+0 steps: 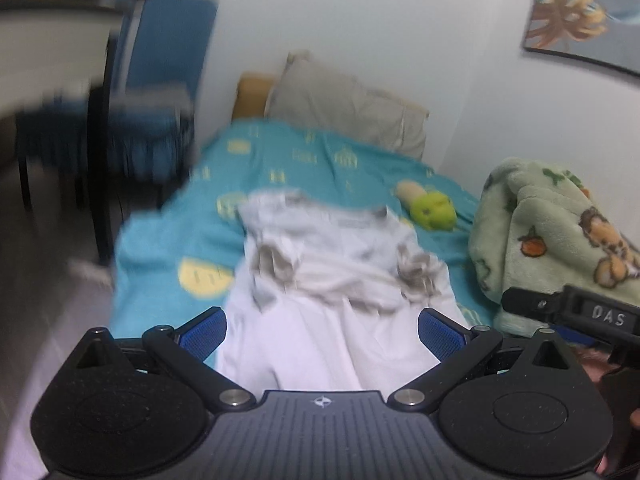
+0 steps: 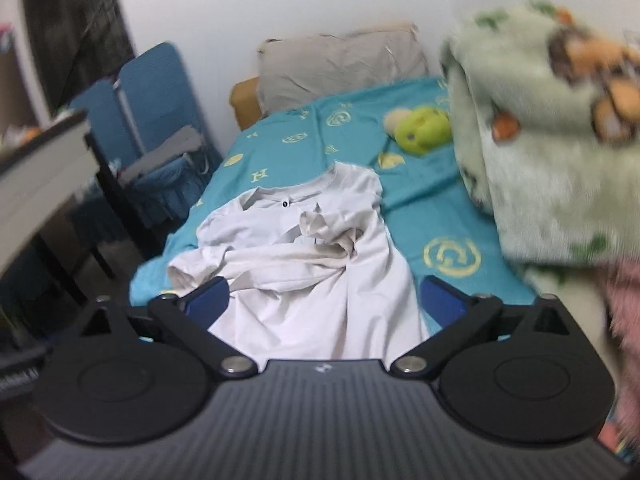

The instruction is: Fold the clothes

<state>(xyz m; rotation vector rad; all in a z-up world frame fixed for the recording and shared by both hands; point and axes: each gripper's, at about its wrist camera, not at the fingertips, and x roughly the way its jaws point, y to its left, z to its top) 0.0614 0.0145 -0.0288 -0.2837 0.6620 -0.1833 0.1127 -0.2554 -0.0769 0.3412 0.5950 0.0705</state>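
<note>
The left gripper [image 1: 322, 332] is held level above the near end of the bed, its blue-padded fingers [image 1: 204, 334] spread wide with nothing between them. Out past its left finger stand a dark table leg and a blue chair [image 1: 160, 92], both blurred. Straight ahead, between and beyond the fingertips, the white shirt [image 1: 340, 272] lies rumpled on the teal bedsheet [image 1: 160, 248], sleeves bunched across its middle. Farther on sits a grey pillow [image 1: 348, 108] against the wall. Beyond the right finger rest a green plush toy [image 1: 434, 210] and a folded green fleece blanket [image 1: 560, 232]; a black piece of the other tool, lettered "DAS", pokes in at that edge. A framed picture [image 1: 580, 12] hangs high on the wall, seen only here.

The right gripper [image 2: 324, 300] is likewise level and released, fingers [image 2: 208, 300] apart and clear of the cloth. This sharper view shows the shirt's [image 2: 320, 264] collar pointing toward the pillow [image 2: 340, 64], with a small dark dot below the neckline. The blanket [image 2: 560, 152] looms close past the right finger, and pink fabric [image 2: 628, 300] shows below it.
</note>
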